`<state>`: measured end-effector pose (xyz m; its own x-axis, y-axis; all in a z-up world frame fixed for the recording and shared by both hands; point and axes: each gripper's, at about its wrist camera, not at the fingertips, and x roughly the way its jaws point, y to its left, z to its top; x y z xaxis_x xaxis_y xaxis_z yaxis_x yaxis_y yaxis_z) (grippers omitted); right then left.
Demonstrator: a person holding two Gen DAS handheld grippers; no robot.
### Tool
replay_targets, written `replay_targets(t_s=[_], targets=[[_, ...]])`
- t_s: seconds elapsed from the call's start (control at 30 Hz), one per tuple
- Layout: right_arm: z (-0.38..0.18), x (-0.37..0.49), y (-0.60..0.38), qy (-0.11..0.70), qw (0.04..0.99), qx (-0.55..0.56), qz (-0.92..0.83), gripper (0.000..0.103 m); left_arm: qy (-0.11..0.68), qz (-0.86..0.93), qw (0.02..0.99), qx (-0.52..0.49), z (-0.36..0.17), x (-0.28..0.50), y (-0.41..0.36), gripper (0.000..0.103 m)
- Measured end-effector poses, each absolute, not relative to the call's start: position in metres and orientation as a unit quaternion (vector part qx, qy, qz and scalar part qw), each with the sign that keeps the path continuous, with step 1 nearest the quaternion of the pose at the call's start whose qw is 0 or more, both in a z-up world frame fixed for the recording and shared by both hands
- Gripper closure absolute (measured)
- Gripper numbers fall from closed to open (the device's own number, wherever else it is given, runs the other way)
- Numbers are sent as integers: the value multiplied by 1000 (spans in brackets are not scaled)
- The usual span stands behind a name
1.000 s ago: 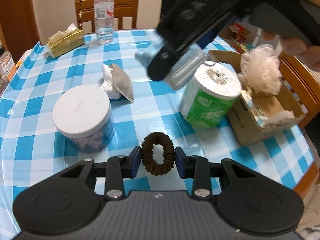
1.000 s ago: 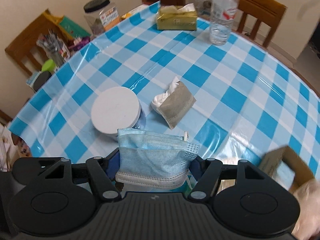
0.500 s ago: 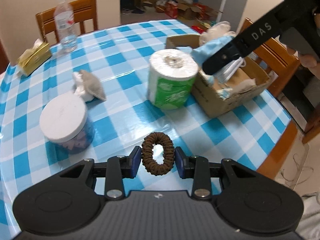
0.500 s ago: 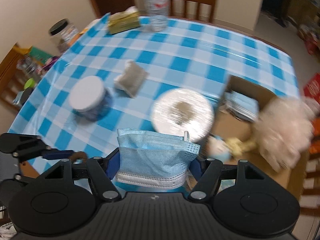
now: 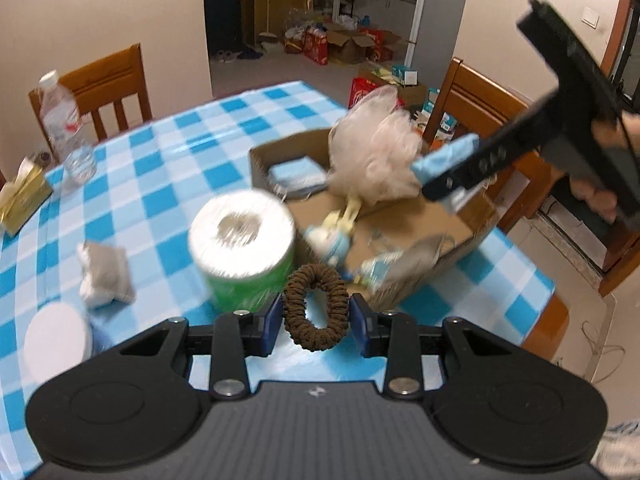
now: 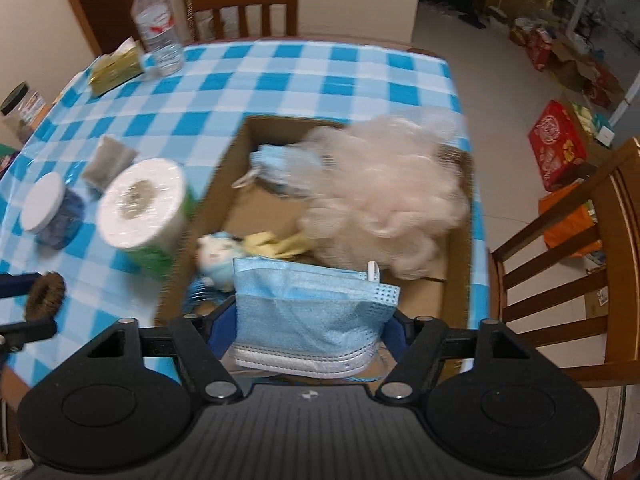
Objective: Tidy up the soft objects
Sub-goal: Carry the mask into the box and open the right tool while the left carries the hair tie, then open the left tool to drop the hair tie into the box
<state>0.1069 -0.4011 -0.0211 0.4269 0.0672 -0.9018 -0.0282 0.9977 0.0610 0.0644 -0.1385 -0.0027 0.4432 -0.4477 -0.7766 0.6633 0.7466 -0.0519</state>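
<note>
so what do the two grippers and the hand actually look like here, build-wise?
Both match: the left gripper and right gripper have matte black bodies with two round discs, silver bolts, a small white logo and blue finger pads. From the left wrist view, the right gripper's finger carries pale, blurred markings. The hand on it is bare; no cables visible.

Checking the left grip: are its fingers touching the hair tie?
Touching. The left wrist view shows the left gripper with both blue pads pressed against the sides of the hair tie, no gap.
</note>
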Motion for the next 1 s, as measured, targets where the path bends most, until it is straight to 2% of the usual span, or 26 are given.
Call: replay_targets(t_s=[0.03,0.1,0.5,0.57,0.6,0.63,0.7,1.0], targets=[[-25,106,-408,533,846,24,26,17,409,-331,840,132,-1,66,-146,68],[-30,104,-422,529,847,44,23,12,407,-332,841,131,1,72,-162,68],[-35,76,-444,488,872,35,27,5,398,-342,837,154,-12,107,-247,68],[-34,71,-446,482,875,34,25,3,397,-341,838,155,-16,112,-258,65],[-33,68,-447,478,878,32,25,3,395,-342,838,155,-17,115,-264,54],[-32,65,-448,472,880,30,25,2,394,-343,839,154,-19,117,-269,28],[-30,61,-447,465,884,25,24,1,397,-342,837,157,-23,120,-278,8],[-30,53,-441,449,894,15,15,0,381,-322,853,152,-24,117,-270,4]])
